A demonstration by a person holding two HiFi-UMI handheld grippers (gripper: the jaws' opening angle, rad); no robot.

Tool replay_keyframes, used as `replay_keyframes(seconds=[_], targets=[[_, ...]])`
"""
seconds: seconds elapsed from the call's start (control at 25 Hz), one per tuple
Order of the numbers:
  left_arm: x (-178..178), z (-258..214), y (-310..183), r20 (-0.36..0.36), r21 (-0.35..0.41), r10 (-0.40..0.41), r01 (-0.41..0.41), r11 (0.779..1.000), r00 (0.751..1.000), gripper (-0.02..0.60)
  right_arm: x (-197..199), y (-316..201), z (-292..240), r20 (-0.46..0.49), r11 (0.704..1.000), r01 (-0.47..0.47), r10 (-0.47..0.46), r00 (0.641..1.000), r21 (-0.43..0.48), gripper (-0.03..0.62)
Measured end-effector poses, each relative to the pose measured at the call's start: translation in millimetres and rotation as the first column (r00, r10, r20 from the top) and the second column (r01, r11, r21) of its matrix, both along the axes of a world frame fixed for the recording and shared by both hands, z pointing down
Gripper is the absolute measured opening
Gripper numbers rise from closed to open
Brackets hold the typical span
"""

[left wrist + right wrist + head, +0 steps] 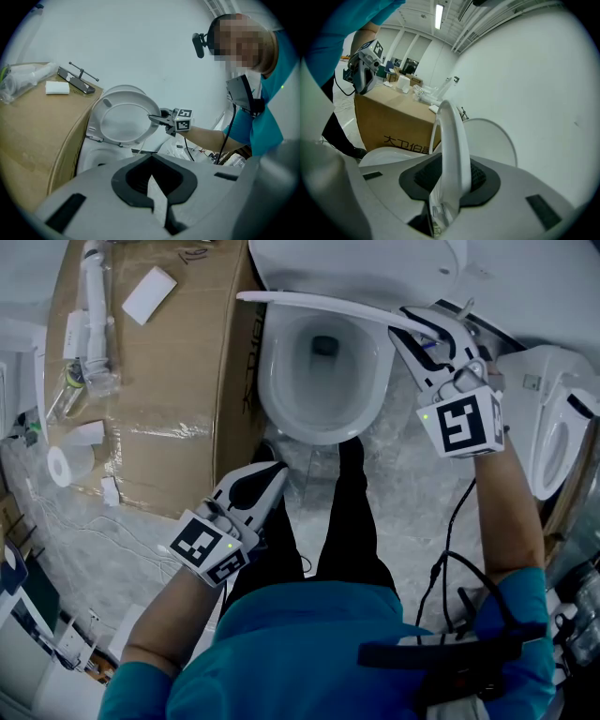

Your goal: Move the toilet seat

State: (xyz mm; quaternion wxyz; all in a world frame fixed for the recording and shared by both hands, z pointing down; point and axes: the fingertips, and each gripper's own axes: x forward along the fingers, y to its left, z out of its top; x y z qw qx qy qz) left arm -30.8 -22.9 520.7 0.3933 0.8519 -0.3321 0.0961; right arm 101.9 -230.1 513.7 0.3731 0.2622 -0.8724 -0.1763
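- The toilet seat (319,306) is lifted off the bowl (323,423) and stands close to upright. From the head view it shows edge-on, as a thin white strip across the back of the bowl.
- The right gripper (417,329) is clamped on the seat's rim at the person's right side. In the right gripper view the white rim runs up between the two dark pads and fills the gap between them.
- Just behind the seat stands the raised lid (494,138) — a pale oval against the white wall.
- The left gripper (272,476) hangs low in front of the bowl, near the person's left leg and well apart from the seat. Its jaws are brought together at the tips with nothing between them.
- The left gripper view looks up at the seat's underside, with the right gripper's jaws on its edge.
- A large cardboard box (178,381) stands just beside the bowl on the person's left. On top of it lie white pipe parts in clear wrap (94,320) and a small white block (148,294).
- A roll of toilet paper (64,465) lies near the box's corner.
- A second toilet (553,432) stands at the far right — apart from the first one.
- The person stands facing the bowl in a teal top and dark trousers, with a black cable (450,549) hanging below the right forearm.
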Motion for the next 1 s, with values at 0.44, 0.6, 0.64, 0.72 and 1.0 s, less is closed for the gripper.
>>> replay_keyframes(seconds=[0.44,0.6,0.64,0.72,1.0], targets=[[-3,-1,0,0.0,-0.001,-0.007,0.007,1.0,1.0,-0.008,5,-26,-5,0.035,0.999,-0.042,0.042,0.998,-0.016,0.12],[-4,1,1,-0.001,-0.001,-0.008,0.008,1.0,1.0,-0.008,6,-37,-7,0.045,0.998,-0.057,0.058,0.997,-0.022,0.127],[-4,1,1,-0.001,-0.003,-0.01,0.01,1.0,1.0,-0.009,7,-40,-8,0.047,0.998,-0.061,0.062,0.997,-0.021,0.13],[-5,1,0,-0.001,-0.001,-0.013,0.013,1.0,1.0,-0.009,7,-46,-9,0.05,0.997,-0.07,0.07,0.996,-0.017,0.137],[-8,0,-1,0.001,0.004,-0.016,0.016,1.0,1.0,-0.008,10,-63,-10,0.047,0.993,-0.114,0.114,0.992,0.008,0.162]])
